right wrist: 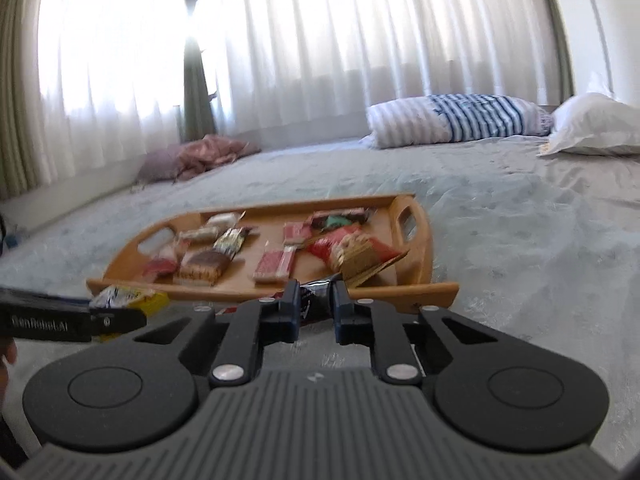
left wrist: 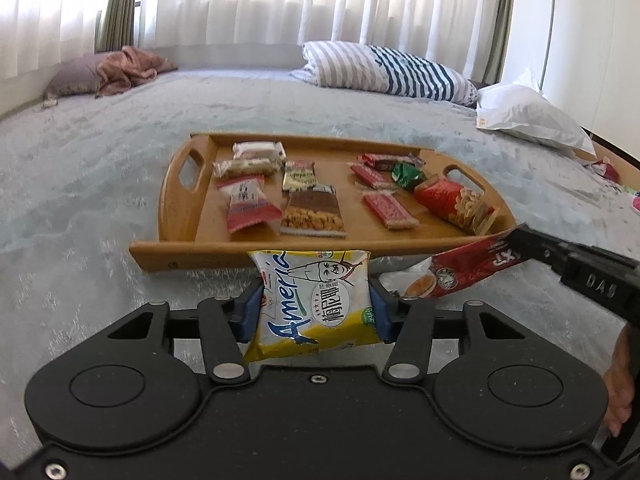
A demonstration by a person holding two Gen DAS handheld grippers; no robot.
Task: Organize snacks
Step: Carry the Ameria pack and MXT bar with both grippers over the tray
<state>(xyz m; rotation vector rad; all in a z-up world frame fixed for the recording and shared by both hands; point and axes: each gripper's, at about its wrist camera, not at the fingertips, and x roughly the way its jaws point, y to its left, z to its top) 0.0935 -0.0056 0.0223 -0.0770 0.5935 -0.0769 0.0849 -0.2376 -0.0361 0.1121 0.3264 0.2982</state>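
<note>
Nearest, left gripper (left wrist: 314,312) clamps a yellow snack pack (left wrist: 314,304), right gripper (right wrist: 316,312) pinches a red sachet (left wrist: 468,270), both just short of the wooden tray (left wrist: 184,216); next, carry forward and set them among sorted rows.

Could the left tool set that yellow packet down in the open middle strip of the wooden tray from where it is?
Probably yes. The left tool already grips the yellow packet, and the wooden tray lies just ahead. Only its low front wall is in between, and the bare strip looks wide enough. The right tool with its red packet stays off to one side.
</note>
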